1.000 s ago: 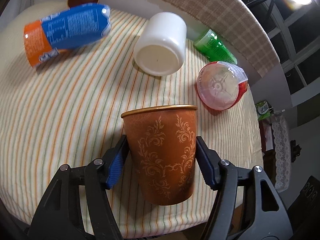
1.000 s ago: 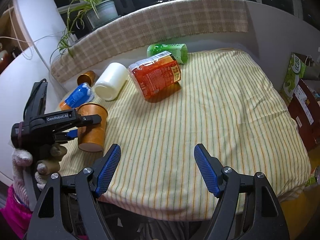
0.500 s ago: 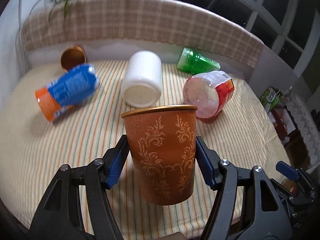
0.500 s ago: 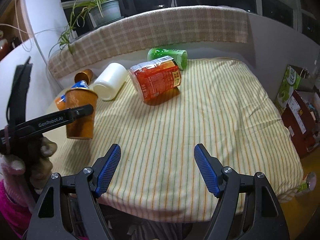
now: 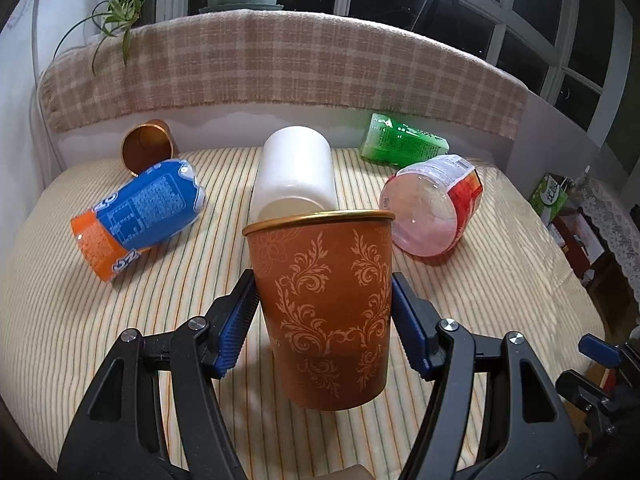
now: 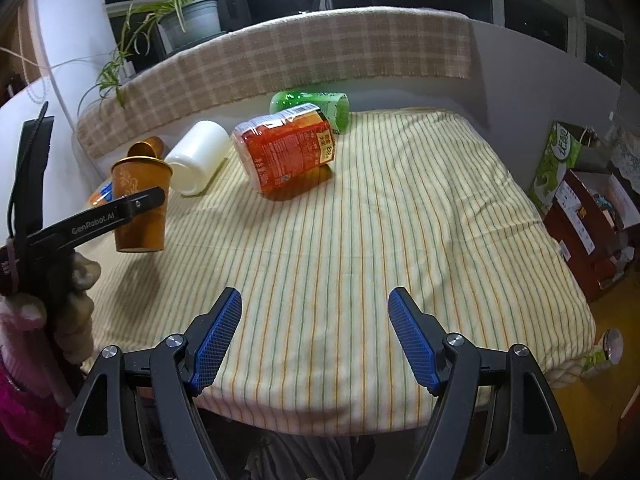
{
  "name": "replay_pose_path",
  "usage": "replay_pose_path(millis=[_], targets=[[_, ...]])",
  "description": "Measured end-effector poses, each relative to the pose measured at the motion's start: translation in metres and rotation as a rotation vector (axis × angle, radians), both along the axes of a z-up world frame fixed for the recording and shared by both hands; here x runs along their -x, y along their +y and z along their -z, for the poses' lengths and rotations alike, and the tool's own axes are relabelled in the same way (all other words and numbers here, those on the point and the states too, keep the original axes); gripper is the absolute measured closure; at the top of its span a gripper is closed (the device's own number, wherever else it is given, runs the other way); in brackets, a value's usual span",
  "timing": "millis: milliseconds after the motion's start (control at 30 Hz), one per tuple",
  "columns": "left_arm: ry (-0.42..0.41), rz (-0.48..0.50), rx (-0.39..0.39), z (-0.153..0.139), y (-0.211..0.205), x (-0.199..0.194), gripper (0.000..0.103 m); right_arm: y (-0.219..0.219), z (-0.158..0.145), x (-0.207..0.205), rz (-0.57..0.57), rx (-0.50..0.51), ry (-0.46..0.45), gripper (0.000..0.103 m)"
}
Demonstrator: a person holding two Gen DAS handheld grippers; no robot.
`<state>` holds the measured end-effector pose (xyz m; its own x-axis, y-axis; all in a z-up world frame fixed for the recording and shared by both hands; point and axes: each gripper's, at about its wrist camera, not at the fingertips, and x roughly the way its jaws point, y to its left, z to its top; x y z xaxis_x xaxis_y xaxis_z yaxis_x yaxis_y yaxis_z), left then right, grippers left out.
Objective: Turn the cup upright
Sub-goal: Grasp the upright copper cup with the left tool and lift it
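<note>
My left gripper (image 5: 324, 300) is shut on a brown paper cup (image 5: 324, 304) with a gold rim and leaf pattern. The cup is upright, mouth up, and held above the striped tablecloth (image 5: 120, 320). In the right wrist view the same cup (image 6: 140, 204) hangs above the cloth at the left, with the left gripper's finger across it. My right gripper (image 6: 314, 332) is open and empty over the near edge of the table. A second brown cup (image 5: 146, 146) lies on its side at the back left.
Lying on the cloth: a blue and orange can (image 5: 136, 216), a white cylinder (image 5: 294, 172), a green bottle (image 5: 400, 142), a red-labelled clear jar (image 5: 436, 208). A plaid-covered ledge (image 5: 280, 64) runs behind. Boxes (image 6: 588, 208) stand right of the table.
My left gripper has lifted the cup off the cloth and levelled out, so the view now looks across the table. The right gripper has barely moved.
</note>
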<state>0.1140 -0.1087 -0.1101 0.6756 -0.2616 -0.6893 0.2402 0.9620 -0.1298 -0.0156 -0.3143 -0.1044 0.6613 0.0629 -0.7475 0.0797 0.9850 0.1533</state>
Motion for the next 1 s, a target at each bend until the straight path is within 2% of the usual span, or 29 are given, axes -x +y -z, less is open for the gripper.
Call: replay_pose_path(millis=[200,333,1000], targets=[[-0.04,0.016,0.004,0.005,-0.005,-0.005,0.036,0.001,0.003,0.0,0.003,-0.005,0.007,0.027],[-0.028,0.026,0.002,0.014,-0.006,-0.004,0.037,0.0,0.002,0.001,0.005,-0.003,0.005,0.027],[-0.051,0.105,-0.041,0.015,0.001,0.043,0.037,0.016,-0.001,0.002,-0.021,0.007,0.0,0.027]])
